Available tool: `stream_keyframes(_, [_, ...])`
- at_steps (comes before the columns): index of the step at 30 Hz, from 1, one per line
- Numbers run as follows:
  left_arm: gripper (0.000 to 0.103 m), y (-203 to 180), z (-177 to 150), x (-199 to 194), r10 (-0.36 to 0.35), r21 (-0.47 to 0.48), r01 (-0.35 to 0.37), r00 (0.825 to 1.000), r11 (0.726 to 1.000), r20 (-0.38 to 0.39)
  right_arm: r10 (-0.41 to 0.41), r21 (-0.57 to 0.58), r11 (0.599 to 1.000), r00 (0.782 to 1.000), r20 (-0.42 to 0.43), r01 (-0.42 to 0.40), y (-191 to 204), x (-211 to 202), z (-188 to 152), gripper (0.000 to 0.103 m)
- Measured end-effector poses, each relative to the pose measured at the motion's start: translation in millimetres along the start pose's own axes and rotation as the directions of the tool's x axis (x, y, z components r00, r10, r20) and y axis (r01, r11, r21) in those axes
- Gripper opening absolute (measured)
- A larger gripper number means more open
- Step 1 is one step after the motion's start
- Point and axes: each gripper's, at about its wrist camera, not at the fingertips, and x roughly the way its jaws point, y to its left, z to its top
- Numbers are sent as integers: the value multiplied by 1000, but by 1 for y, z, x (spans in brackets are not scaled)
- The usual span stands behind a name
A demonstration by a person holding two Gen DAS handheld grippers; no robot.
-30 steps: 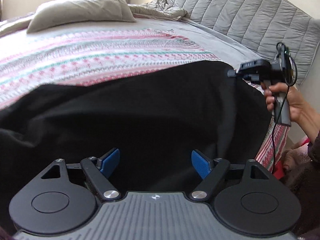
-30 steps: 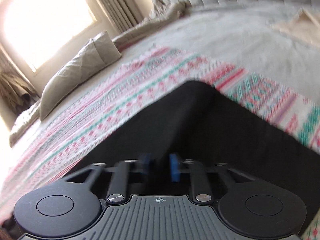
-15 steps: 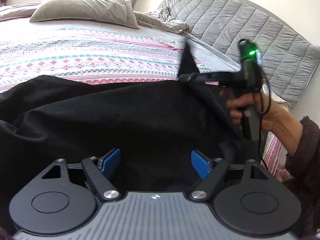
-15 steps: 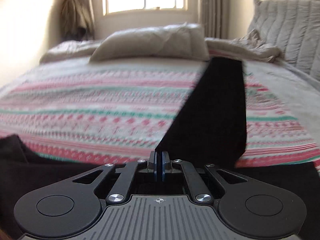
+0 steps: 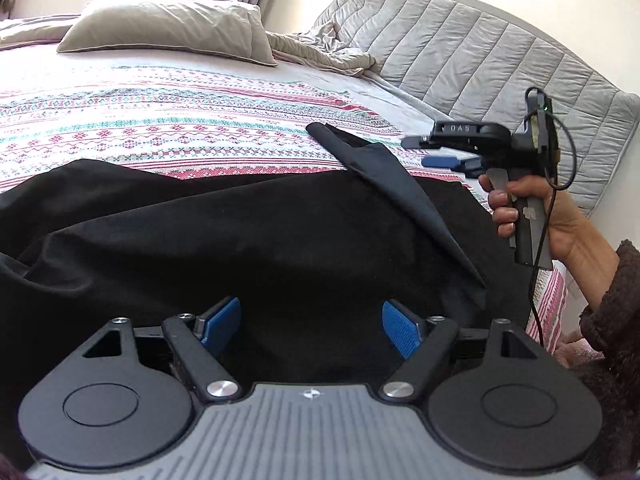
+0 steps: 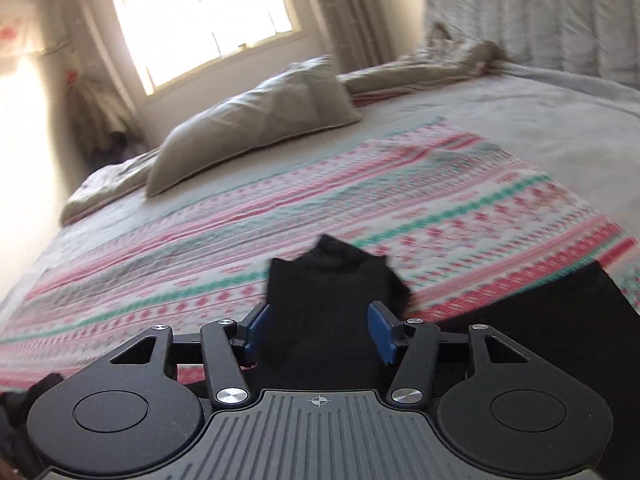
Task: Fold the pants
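Observation:
Black pants (image 5: 248,240) lie spread across the patterned bedspread (image 5: 160,128). A narrow flap of the pants (image 5: 384,168) lies folded over, its tip pointing to the far side. My left gripper (image 5: 312,322) is open and empty just above the near part of the pants. My right gripper (image 5: 424,151) hovers open at the right of the flap, apart from it. In the right wrist view the right gripper (image 6: 318,330) is open, with the black flap (image 6: 332,280) lying between and beyond its blue pads, loose.
A grey pillow (image 5: 168,28) and a crumpled sheet (image 5: 324,52) lie at the far side. A quilted grey headboard (image 5: 480,60) stands on the right. A bright window (image 6: 204,12) is beyond the bed. The bed's edge drops off at the right (image 5: 552,300).
The right gripper was shut on the pants' corner and lifted it over. It has now opened and let the flap drop onto the pants. The left gripper stayed open and still.

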Motion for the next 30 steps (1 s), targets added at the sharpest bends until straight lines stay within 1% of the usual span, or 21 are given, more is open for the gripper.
stream_keyframes(1, [82,-1,-1,0,2,4,-2,1000,1000,1,-6,29,1000,1000,-7,7,-8,2,0,52])
stream_keyframes(4, [82,-3,0,0,9,12,-9,1000,1000,2,22,119,993,999,-39,-17,-28,13,-7,35])
stream_keyframes(7, [82,-4,-1,0,15,20,-15,1000,1000,3,41,177,984,997,-60,-29,-36,24,-10,31])
stream_keyframes(9, [82,-5,-1,0,17,24,-18,1000,1000,3,19,177,984,998,-67,-7,-36,29,-11,30])
stream_keyframes(11, [82,-5,0,1,21,29,-21,1000,999,3,31,186,982,997,-69,-17,-37,30,-12,26])
stream_keyframes(17, [82,-10,0,2,32,60,-32,999,998,4,61,184,981,997,-39,-53,-32,21,-8,25])
stream_keyframes(22, [82,-14,-1,4,42,88,-42,999,995,5,41,145,989,999,-23,-38,-26,12,-5,25])
stream_keyframes(26, [82,-17,-3,5,47,108,-48,999,993,6,70,143,988,997,-38,-64,-25,12,-7,25])
stream_keyframes(28, [82,-20,-3,6,41,124,-42,999,991,6,47,143,989,998,-51,-40,-25,17,-10,25])
stream_keyframes(30, [79,-25,-3,6,7,148,-8,1000,989,8,18,140,990,999,-49,-11,-26,19,-11,25])
